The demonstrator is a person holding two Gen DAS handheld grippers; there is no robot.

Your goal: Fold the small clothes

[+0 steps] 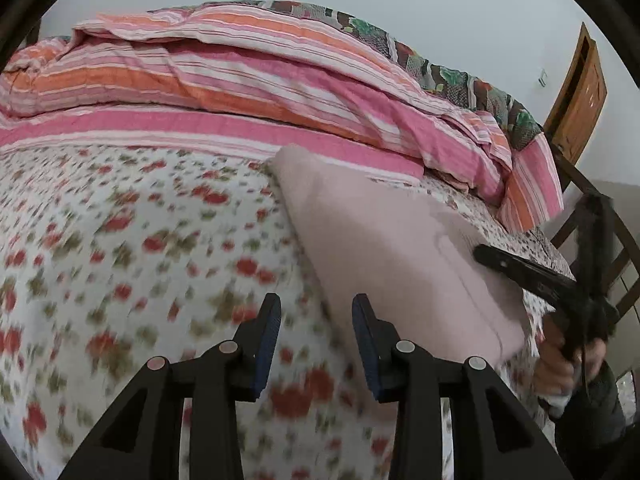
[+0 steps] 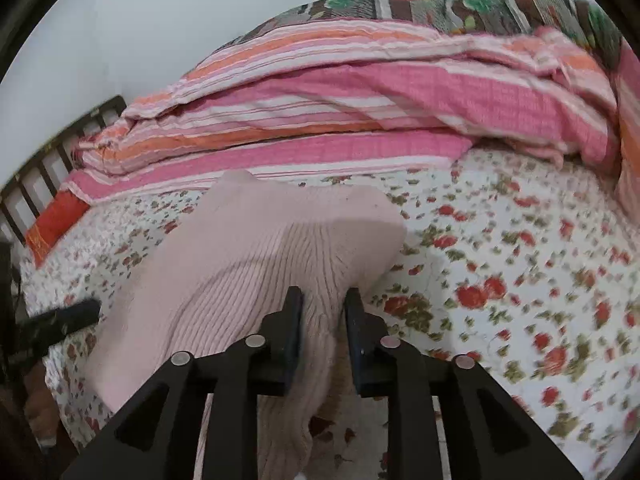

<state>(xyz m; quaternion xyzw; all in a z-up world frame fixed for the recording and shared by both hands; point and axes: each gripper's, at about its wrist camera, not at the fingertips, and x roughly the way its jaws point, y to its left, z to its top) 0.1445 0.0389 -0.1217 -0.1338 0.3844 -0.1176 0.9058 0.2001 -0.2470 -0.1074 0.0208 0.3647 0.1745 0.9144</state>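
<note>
As seen from left wrist: left gripper (image 1: 316, 344) jaws apart, nothing betw. them; pink sweater (image 1: 384, 248) lies part-folded on floral bedsheet (image 1: 120, 240), beside striped quilt (image 1: 248, 92). Right wrist: right gripper (image 2: 323, 332) pinches sweater edge, lifted. Fold unfinished, prob. more to go.

Both handheld tools are matte black plastic: the left gripper (image 1: 316, 344) has two angular arms with triangular cut-outs, round silver pivot pins at the joints, and flat jaws faced with dark blue ribbed pads. The right gripper (image 2: 323, 336) is built the same, with four silver pins and dark pads. The person's hand (image 1: 560, 364) emerges from a dark sleeve (image 1: 596, 408) with a pale cuff.
</note>
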